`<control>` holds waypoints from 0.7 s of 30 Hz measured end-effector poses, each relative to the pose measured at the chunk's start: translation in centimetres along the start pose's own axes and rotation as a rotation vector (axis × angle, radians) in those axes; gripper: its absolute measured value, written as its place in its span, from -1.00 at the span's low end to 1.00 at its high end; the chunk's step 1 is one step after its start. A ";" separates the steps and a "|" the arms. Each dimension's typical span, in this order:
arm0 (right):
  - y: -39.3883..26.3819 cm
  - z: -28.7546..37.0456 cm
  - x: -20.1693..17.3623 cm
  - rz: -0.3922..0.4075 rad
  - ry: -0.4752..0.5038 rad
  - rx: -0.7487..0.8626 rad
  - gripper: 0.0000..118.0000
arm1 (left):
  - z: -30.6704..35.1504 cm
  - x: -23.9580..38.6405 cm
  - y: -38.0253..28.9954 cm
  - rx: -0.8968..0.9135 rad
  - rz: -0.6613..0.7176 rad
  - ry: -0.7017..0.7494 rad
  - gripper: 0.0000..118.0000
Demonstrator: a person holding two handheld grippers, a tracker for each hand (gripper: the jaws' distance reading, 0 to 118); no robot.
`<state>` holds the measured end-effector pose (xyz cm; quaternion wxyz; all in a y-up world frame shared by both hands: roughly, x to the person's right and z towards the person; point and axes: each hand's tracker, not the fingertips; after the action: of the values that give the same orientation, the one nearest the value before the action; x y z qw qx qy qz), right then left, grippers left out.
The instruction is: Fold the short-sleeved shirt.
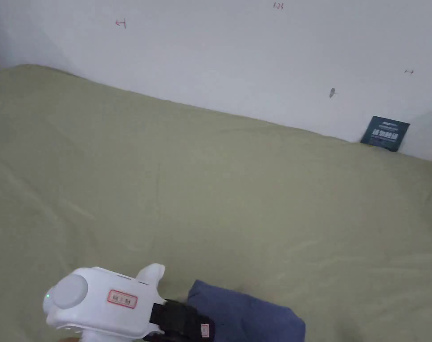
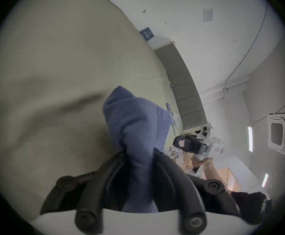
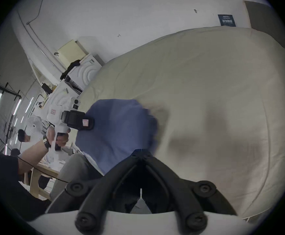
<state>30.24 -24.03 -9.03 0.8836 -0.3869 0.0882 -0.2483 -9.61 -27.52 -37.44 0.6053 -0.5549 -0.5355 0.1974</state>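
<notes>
Surface: olive-green bedsheet (image 1: 219, 187) is spread wide beneath a white wall (image 1: 255, 53), with a dark placard (image 1: 385, 132) propped at the far edge.
Shirt: the blue short-sleeved shirt (image 1: 246, 314) is seen bunched at the near edge of the sheet, not yet flat.
Left gripper: the left gripper (image 2: 139, 155) is clenched on a thick gather of the shirt, cloth running up between the fingers and out past the tips.
Right gripper: the right gripper (image 3: 140, 152) is closed tip to tip at the shirt's edge; whether any fabric is actually pinched cannot be told.
Risk one: a thin or missing right-side pinch could be lost when the shirt is lifted, and one side would drop.
Risk two: several layers are taken in the left grip, so a twisted, uneven spread may be produced.
Risk three: the loose sheet could be dragged into wrinkles under the shirt.
</notes>
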 end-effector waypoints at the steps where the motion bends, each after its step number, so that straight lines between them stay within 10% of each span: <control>1: 0.0 -0.4 -0.5 0.005 0.005 0.001 -0.98 | 2.0 -0.8 0.0 0.007 -0.004 0.023 -0.66; 18: 0.5 -4.6 -6.7 -0.012 0.000 -0.066 -0.98 | 36.0 -13.7 0.5 0.189 0.045 0.453 -0.66; 21: 0.4 -4.6 -7.6 0.003 -0.040 -0.076 -0.98 | 35.6 -16.1 0.0 0.153 0.142 0.511 -0.08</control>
<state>22.26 -22.84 -12.77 0.8701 -0.4251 0.0806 -0.2359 -46.14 -24.54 -51.06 0.7455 -0.5756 -0.3086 0.1326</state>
